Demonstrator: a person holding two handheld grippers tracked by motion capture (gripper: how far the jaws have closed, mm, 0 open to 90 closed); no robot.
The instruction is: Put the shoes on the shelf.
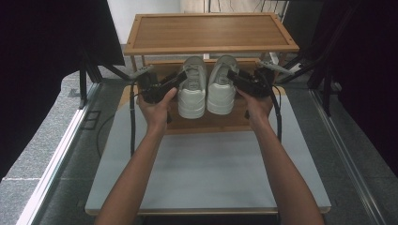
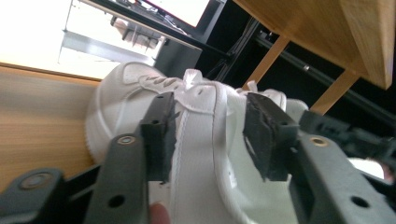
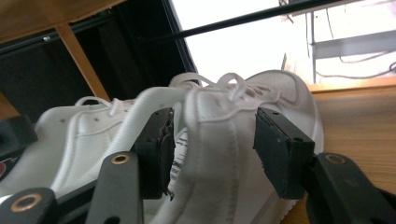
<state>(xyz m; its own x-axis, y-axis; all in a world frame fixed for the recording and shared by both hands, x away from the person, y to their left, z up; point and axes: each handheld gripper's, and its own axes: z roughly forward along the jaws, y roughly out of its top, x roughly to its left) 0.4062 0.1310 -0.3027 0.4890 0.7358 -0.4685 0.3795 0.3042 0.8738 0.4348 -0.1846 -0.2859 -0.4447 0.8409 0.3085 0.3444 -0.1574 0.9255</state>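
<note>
Left gripper (image 1: 180,78): jaws apart, straddling the heel collar of the left white shoe (image 1: 192,89), pads not pressing. Both shoes stand side by side on the lower wooden shelf (image 1: 211,123), toes near. Right gripper (image 1: 233,76): jaws apart around the right white shoe (image 1: 221,86) heel, no grip.

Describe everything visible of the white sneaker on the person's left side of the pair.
The left white low-top lace-up sneaker looks like smooth leather or a synthetic, with stitched panels, white laces, a padded collar and a thick white sole. It stands upright on the lower wooden shelf of the rack, heel toward the person and toe pointing away, close beside its matching right white sneaker. The left tongs straddle its heel collar: one pad lies at the collar's edge, while the other stands clear, so nothing clamps it.
</note>
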